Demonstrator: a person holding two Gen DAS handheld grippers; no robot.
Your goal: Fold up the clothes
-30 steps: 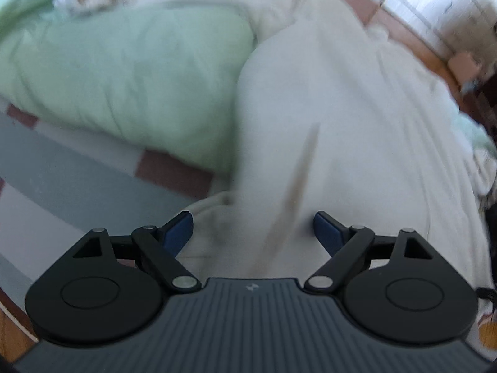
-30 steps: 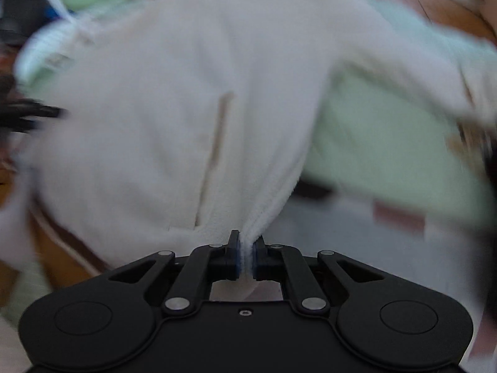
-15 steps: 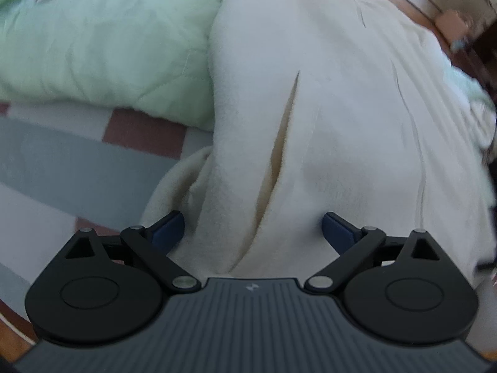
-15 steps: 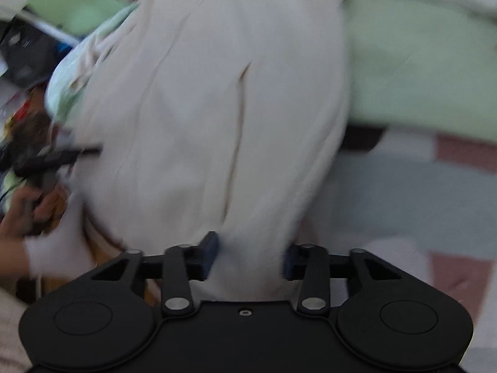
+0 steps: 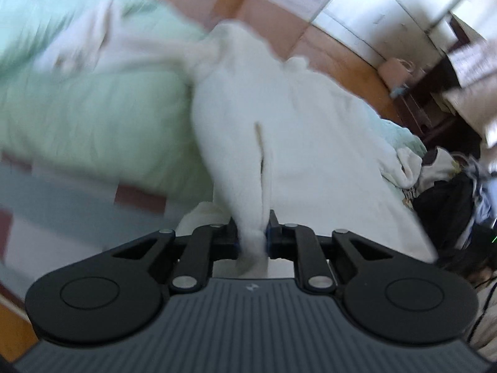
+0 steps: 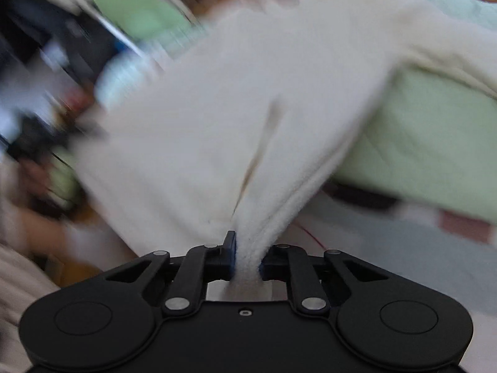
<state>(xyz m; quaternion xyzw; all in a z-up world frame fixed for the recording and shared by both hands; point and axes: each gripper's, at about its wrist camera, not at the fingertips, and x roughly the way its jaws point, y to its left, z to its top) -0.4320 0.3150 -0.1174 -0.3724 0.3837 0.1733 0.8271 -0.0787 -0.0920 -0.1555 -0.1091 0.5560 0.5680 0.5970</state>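
left tongs (image 5: 252, 237) clamp cream garment (image 5: 279, 118) hem | right tongs (image 6: 247, 261) clamp its other corner | garment lifted beside green quilt (image 5: 93, 108) | folding barely begun, no fold visible

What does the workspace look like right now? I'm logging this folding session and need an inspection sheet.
Surface: striped bed cover, grey, white and reddish bands; blurred.
Job's things: cream fleece garment, spread out, with a slit down its middle.
Clutter: pale green pillow beside the garment; dark clothes pile on the far side.
Grippers: left gripper and right gripper each have fingers shut on a pinched bunch of the garment's near edge.
Cables: thin red thread or wire on the cover; too blurred to tell.
Surroundings: wooden floor, white cabinet.
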